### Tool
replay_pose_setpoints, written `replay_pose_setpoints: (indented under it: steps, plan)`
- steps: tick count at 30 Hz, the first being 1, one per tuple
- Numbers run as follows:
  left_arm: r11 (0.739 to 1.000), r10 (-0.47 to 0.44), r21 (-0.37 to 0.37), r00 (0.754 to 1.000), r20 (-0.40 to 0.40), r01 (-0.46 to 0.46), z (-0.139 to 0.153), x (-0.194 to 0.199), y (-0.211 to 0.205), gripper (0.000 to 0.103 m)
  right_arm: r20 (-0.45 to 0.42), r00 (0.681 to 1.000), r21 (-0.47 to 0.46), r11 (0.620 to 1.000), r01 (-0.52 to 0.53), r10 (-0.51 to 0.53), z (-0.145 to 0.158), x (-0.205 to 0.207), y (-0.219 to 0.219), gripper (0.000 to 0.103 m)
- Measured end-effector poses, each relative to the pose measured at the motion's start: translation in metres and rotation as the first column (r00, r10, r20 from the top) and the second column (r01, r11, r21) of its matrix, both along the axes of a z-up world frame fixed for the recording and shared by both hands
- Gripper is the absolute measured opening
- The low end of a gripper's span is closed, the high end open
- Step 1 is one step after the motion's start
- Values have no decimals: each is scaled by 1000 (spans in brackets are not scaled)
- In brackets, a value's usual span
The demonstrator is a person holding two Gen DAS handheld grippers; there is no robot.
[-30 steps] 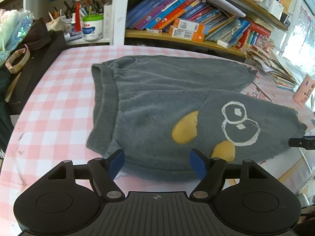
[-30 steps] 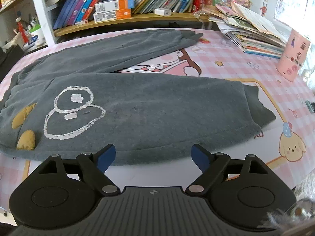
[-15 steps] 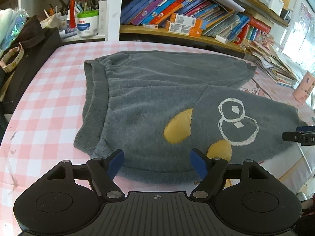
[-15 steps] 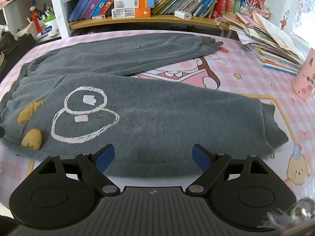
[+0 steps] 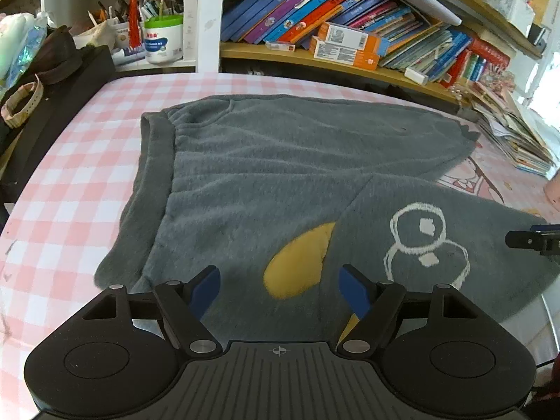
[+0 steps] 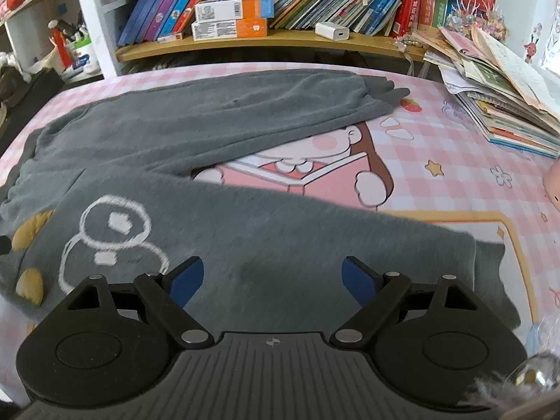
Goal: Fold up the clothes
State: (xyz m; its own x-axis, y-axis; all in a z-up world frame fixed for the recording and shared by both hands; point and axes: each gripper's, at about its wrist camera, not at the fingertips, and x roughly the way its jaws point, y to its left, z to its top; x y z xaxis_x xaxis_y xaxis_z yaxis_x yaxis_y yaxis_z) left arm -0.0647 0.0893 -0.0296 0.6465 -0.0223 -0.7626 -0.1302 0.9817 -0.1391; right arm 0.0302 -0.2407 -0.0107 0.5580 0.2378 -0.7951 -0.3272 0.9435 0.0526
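Observation:
Grey fleece trousers (image 5: 280,175) lie flat on the pink checked tablecloth, waistband (image 5: 154,161) to the left, both legs running right. The near leg (image 6: 297,245) carries a white outline figure (image 6: 112,231) and yellow patches (image 5: 297,266). The far leg (image 6: 227,115) angles away, leaving a gap of cloth between them. My left gripper (image 5: 280,288) hovers open over the near leg by the yellow patch, nothing between its blue pads. My right gripper (image 6: 273,281) hovers open over the near leg's middle. Its tip (image 5: 532,239) shows at the right edge of the left wrist view.
Shelves of leaning books (image 5: 350,17) and orange boxes (image 6: 231,17) run behind the table. A stack of magazines (image 6: 500,108) sits at the back right, a pink cup (image 6: 554,189) at the right edge. Dark bags (image 5: 52,80) and a pen tub (image 5: 162,38) stand at the left.
Both grippers have moved forward over the trousers; their tips now stand over the near leg instead of short of its front edge. Both stay open and empty.

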Motion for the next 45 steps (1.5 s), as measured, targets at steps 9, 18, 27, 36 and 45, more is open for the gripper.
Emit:
replay_pose_setpoints:
  steps: [9, 18, 27, 36, 45]
  plan:
    - [999, 4, 39, 1000, 11, -5, 11, 39, -10, 81, 31, 997, -1, 998, -66, 66, 3, 51, -16, 85]
    - [995, -30, 99, 999, 28, 27, 20, 87, -13, 82, 85, 986, -22, 990, -140, 142, 14, 110, -25, 85]
    - [981, -50, 187, 999, 20, 46, 26, 127, -1, 87, 127, 969, -68, 977, -204, 212, 21, 164, -18, 86]
    - [977, -42, 209, 999, 4, 40, 23, 152, 12, 87, 121, 967, -58, 974, -218, 223, 21, 207, -10, 86]
    - [972, -46, 230, 999, -27, 51, 11, 178, 27, 87, 88, 971, -48, 975, -218, 222, 5, 259, -8, 86]
